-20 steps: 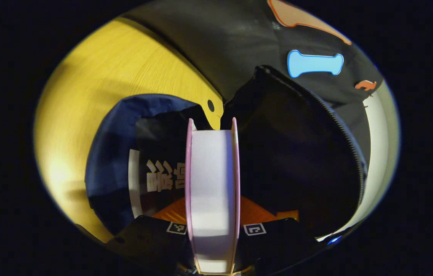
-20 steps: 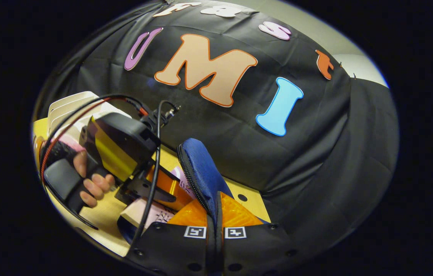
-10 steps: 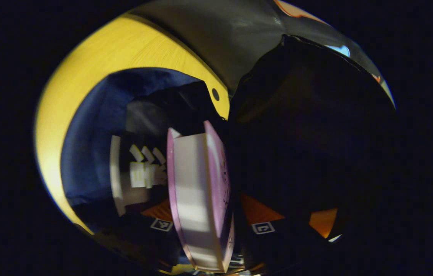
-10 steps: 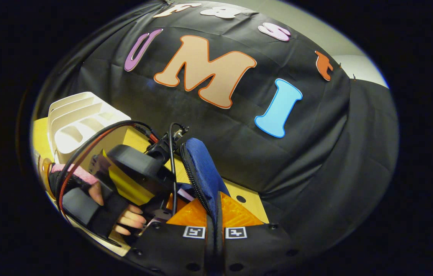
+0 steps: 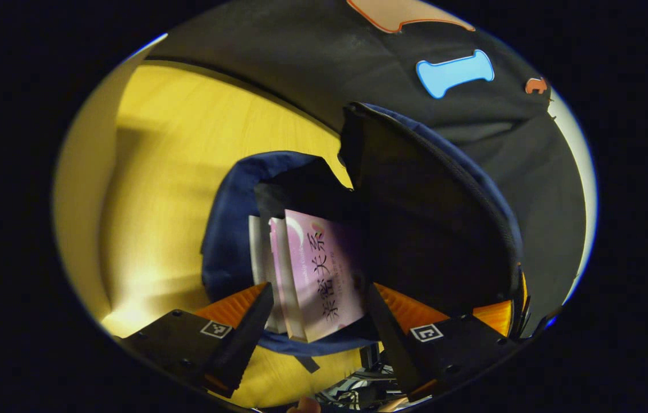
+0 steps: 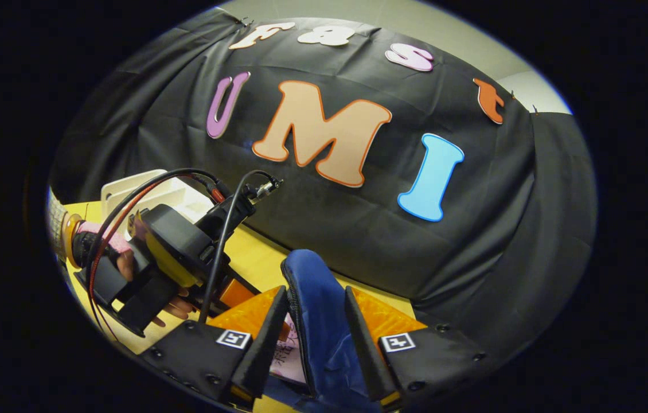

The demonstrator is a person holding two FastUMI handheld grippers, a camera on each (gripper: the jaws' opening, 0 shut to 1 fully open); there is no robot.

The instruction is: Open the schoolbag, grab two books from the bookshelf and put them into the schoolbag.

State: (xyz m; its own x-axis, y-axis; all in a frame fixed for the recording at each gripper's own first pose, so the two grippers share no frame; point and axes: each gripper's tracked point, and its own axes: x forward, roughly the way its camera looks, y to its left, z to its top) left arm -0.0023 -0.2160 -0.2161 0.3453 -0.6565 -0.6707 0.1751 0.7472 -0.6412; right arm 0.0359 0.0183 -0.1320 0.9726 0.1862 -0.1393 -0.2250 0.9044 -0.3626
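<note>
Nearest, in the left gripper view, the left gripper [image 5: 319, 312] stands with its jaws released, spread wide with a clear gap between them. A pink book [image 5: 324, 275] shows in that gap, beyond the fingertips and not pressed by either finger. It stands on edge inside the blue schoolbag [image 5: 232, 229], with its cover turned to the camera. A second book [image 5: 257, 252] stands just beside it on the side away from the flap; only its pale edge shows. The bag's mouth is open, and its dark flap [image 5: 433, 229] is raised on the right side of this view. The bag rests on the yellow counter [image 5: 175, 172], which extends past it to the booth wall.

In the right gripper view, the right gripper [image 6: 315, 332] has its jaws parted. The blue zipper edge of the schoolbag [image 6: 315, 292] rises between the two fingers. Whether either finger touches the fabric cannot be told. A strip of the pink book [image 6: 288, 355] shows low between the fingers, beside the blue fabric. Farther off on the left of this view, a hand [image 6: 169, 307] holds the left gripper's body over the counter [image 6: 255, 261]. Behind it stands the white bookshelf [image 6: 152, 195], near the wall.
</note>
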